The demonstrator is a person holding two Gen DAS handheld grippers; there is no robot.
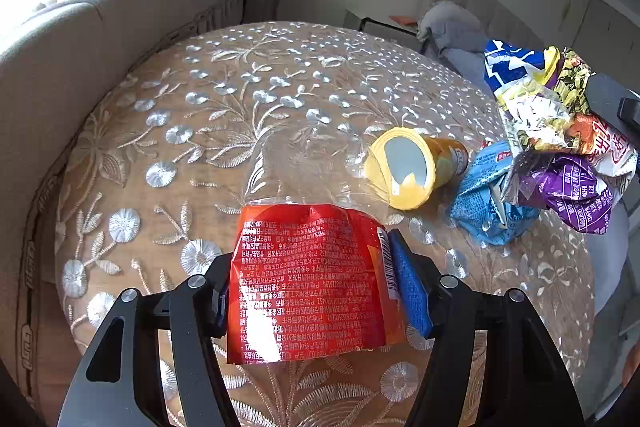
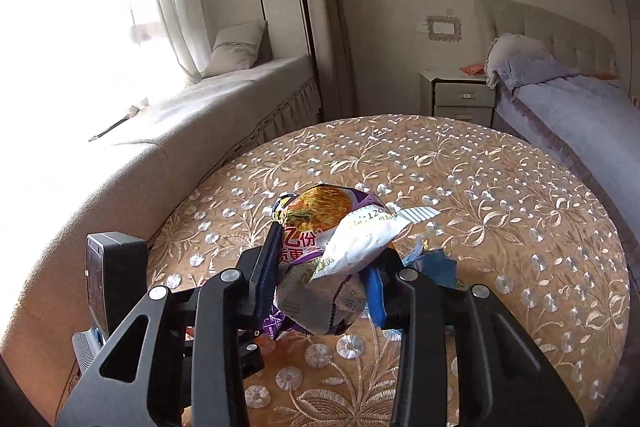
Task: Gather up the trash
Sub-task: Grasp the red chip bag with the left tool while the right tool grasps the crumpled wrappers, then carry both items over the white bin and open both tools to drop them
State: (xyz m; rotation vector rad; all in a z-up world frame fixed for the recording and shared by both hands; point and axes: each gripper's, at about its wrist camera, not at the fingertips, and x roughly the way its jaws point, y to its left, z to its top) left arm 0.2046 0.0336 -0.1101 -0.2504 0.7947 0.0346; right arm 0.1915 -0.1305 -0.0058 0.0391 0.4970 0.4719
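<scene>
Left wrist view: nearest the lens, the left gripper (image 1: 310, 291) has its blue pads (image 1: 412, 291) pressed on both sides of a clear plastic bottle (image 1: 308, 267) with a red label, so the jaws grasp the bottle; its transparent body runs away from the camera over the round table (image 1: 140, 131). Open tabletop lies to the left and beyond the bottle, up to the curved rim; a beige sofa (image 1: 80, 39) wraps close round that left edge. To the right of the bottle a yellow cup (image 1: 412, 167) lies on its side, mouth toward the camera, with a crumpled blue wrapper (image 1: 484, 195) just beside it. Above these hangs a bunch of crumpled wrappers (image 1: 560, 143), clear of the table. The surface is a tan cloth with silver floral embroidery under a clear cover. Right wrist view: the right gripper (image 2: 320, 279) is clenched on the same bunch of wrappers, purple, white and orange, which bulges up between the fingers. The blue wrapper shows just right of them. Far half of the table is bare; window seat (image 2: 248, 87), nightstand (image 2: 460, 95) and bed (image 2: 560, 95) stand beyond.
</scene>
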